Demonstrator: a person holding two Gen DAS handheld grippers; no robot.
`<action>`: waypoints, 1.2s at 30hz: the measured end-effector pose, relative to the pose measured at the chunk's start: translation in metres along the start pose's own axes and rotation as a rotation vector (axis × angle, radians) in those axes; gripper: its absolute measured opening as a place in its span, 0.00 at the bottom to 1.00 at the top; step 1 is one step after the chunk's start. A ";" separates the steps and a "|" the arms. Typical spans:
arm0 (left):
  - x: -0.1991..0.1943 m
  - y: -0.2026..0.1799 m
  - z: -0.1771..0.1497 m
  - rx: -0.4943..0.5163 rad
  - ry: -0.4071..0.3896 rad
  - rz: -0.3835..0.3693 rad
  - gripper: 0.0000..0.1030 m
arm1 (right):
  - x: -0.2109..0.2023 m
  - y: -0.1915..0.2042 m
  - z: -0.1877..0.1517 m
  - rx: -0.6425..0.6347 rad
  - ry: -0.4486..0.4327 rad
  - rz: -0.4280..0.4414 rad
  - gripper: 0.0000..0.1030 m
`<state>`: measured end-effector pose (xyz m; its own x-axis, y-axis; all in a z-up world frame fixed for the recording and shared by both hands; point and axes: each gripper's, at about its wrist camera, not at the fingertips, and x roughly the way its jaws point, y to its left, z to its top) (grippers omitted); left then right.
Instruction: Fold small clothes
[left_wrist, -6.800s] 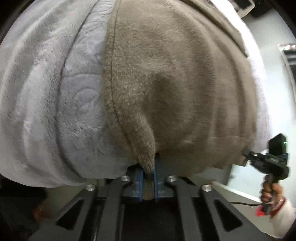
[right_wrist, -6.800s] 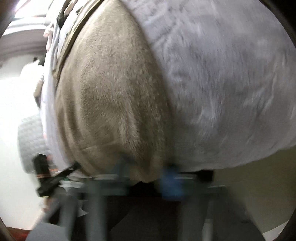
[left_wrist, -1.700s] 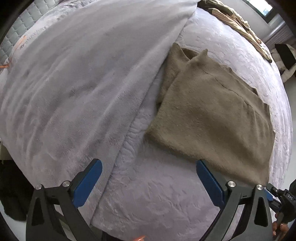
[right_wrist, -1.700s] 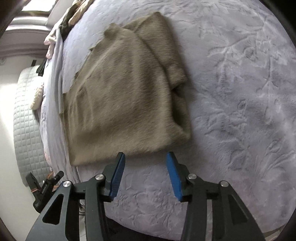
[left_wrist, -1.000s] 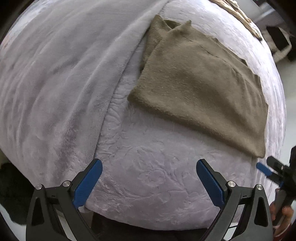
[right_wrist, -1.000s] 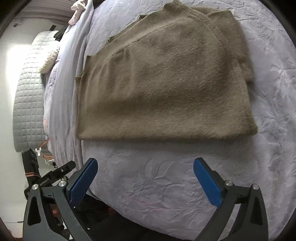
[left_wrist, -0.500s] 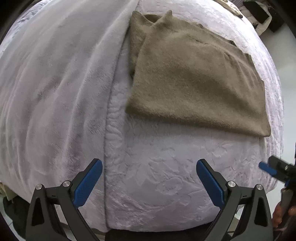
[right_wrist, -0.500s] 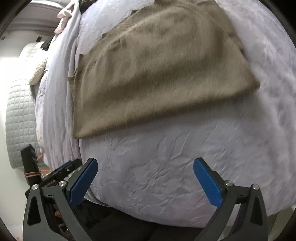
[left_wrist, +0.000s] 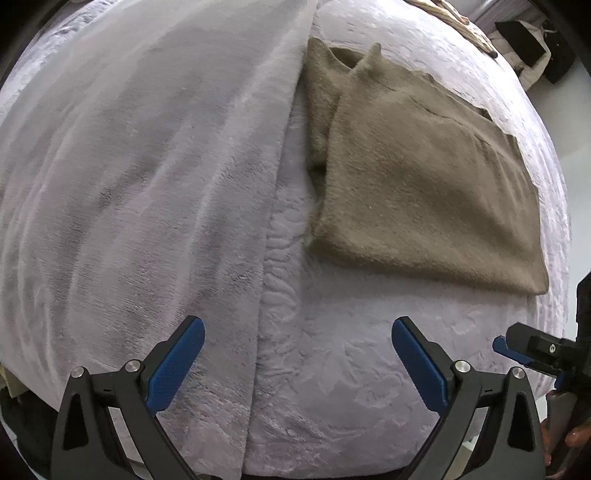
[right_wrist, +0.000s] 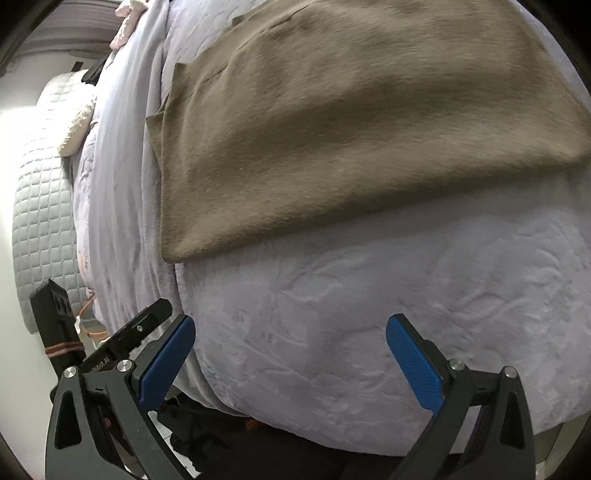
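Sweater (left_wrist: 424, 184) lies folded flat on bed (left_wrist: 351, 350), at 1 o'clock of left gripper (left_wrist: 297, 354). Left and right gripper (right_wrist: 291, 354) both wide apart, empty, clear of it; likely lining up next fold.

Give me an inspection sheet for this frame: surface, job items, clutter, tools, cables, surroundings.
Surface: bed under a pale embossed cover; a smooth blanket lies over its left part.
Job's things: brown garment folded flat on the cover, a layer showing at its left edge.
Clutter: striped clothes at the far edge; cushion.
Grippers: left tool open, empty; right tool open, empty, both short of the garment.
Cables: orange cord beside the bed.
Surroundings: quilted headboard; white wall.
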<state>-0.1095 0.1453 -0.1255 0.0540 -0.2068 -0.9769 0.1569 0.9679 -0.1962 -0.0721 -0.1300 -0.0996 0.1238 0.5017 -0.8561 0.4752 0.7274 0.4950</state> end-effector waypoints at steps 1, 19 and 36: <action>-0.001 0.001 -0.001 -0.002 -0.005 -0.001 0.99 | 0.003 0.002 0.002 -0.002 0.005 0.002 1.00; 0.012 0.025 0.005 -0.143 -0.013 -0.091 0.99 | 0.044 0.013 0.031 0.083 0.045 0.235 0.95; 0.024 0.012 0.020 -0.227 -0.022 -0.199 0.99 | 0.081 -0.001 0.060 0.349 0.000 0.505 0.41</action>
<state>-0.0868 0.1495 -0.1495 0.0656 -0.3960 -0.9159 -0.0576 0.9148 -0.3997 -0.0102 -0.1185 -0.1787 0.4077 0.7444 -0.5288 0.6151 0.2041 0.7616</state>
